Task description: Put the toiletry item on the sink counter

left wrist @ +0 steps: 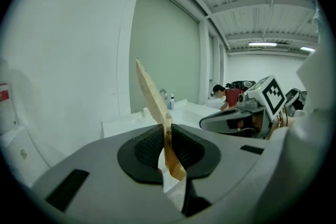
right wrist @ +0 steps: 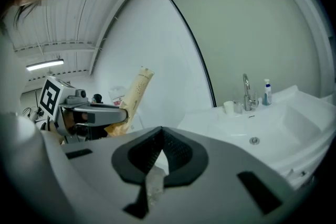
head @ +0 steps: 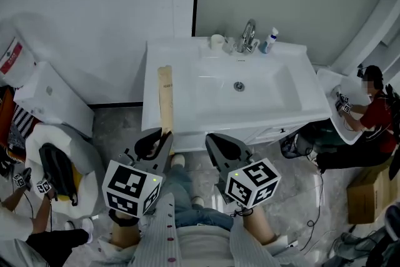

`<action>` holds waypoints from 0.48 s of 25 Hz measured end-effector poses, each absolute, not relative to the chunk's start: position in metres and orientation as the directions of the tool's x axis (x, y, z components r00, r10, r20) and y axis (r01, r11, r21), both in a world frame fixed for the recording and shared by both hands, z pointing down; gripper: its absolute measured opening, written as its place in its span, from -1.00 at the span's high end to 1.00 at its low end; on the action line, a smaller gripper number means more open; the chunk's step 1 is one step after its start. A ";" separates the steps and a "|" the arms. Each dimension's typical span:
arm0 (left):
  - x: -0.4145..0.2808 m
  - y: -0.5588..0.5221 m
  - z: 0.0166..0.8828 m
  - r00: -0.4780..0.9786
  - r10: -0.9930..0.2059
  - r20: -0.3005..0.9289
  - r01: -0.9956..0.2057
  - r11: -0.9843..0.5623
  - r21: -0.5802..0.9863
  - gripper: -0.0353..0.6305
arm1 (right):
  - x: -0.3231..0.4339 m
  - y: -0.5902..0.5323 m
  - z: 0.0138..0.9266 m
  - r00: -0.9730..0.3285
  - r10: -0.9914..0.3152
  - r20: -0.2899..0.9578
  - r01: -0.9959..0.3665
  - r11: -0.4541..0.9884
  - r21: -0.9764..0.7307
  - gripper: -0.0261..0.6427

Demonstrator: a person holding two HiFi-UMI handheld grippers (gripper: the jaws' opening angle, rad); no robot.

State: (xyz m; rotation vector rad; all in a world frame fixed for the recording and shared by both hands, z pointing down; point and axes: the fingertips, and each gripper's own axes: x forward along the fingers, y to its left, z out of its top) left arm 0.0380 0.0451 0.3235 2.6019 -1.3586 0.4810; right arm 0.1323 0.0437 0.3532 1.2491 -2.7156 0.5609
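Note:
A long, flat tan packet (head: pixel 165 97) is pinched at its near end by my left gripper (head: pixel 166 136). In the head view the packet reaches forward over the left side of the white sink counter (head: pixel 152 65); whether it touches the counter I cannot tell. In the left gripper view the packet (left wrist: pixel 151 96) slants up and to the left from the pads of the left gripper (left wrist: pixel 167 132). My right gripper (head: pixel 214 139) hovers in front of the basin edge, jaws together and empty. The right gripper view shows those jaws (right wrist: pixel 160 134) shut, with the packet (right wrist: pixel 134 93) off to the left.
A faucet (head: pixel 247 36), a small white cup (head: pixel 217 42) and a blue-capped bottle (head: pixel 270 40) stand at the counter's back edge. A toilet (head: pixel 50 100) is on the left. A person in red (head: pixel 375 119) crouches at the right, and another person (head: pixel 25 222) is at the lower left.

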 end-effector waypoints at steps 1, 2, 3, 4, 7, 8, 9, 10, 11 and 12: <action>0.038 0.034 0.324 0.538 -0.763 0.359 -0.817 -0.577 -0.001 0.73 | 0.131 0.033 0.354 -0.657 -0.714 0.243 -0.752 0.592 -0.290 0.89; 0.038 0.022 0.325 0.541 -0.759 0.362 -0.813 -0.582 -0.003 0.73 | 0.129 0.022 0.355 -0.655 -0.715 0.245 -0.753 0.589 -0.293 0.89; 0.037 0.010 0.325 0.544 -0.756 0.364 -0.811 -0.585 -0.005 0.73 | 0.127 0.011 0.355 -0.654 -0.715 0.247 -0.754 0.587 -0.295 0.89; 0.036 -0.002 0.325 0.545 -0.754 0.367 -0.809 -0.587 -0.007 0.73 | 0.125 -0.001 0.355 -0.654 -0.714 0.248 -0.753 0.587 -0.296 0.89; 0.032 -0.042 0.325 0.547 -0.750 0.371 -0.807 -0.590 -0.003 0.73 | 0.119 -0.040 0.355 -0.657 -0.711 0.252 -0.752 0.588 -0.299 0.89; 0.031 -0.055 0.326 0.549 -0.746 0.376 -0.805 -0.593 -0.001 0.73 | 0.118 -0.052 0.355 -0.655 -0.711 0.256 -0.753 0.585 -0.302 0.89; 0.031 -0.067 0.327 0.552 -0.741 0.382 -0.802 -0.597 0.001 0.73 | 0.117 -0.064 0.356 -0.653 -0.711 0.260 -0.754 0.582 -0.305 0.89; 0.029 -0.078 0.328 0.554 -0.736 0.388 -0.800 -0.600 0.003 0.73 | 0.115 -0.075 0.357 -0.652 -0.711 0.265 -0.756 0.578 -0.309 0.89; 0.027 -0.088 0.329 0.556 -0.732 0.393 -0.798 -0.603 0.006 0.73 | 0.113 -0.085 0.358 -0.650 -0.711 0.270 -0.757 0.574 -0.313 0.89; 0.026 -0.098 0.329 0.558 -0.728 0.398 -0.796 -0.605 0.009 0.73 | 0.111 -0.095 0.359 -0.648 -0.710 0.275 -0.758 0.569 -0.317 0.89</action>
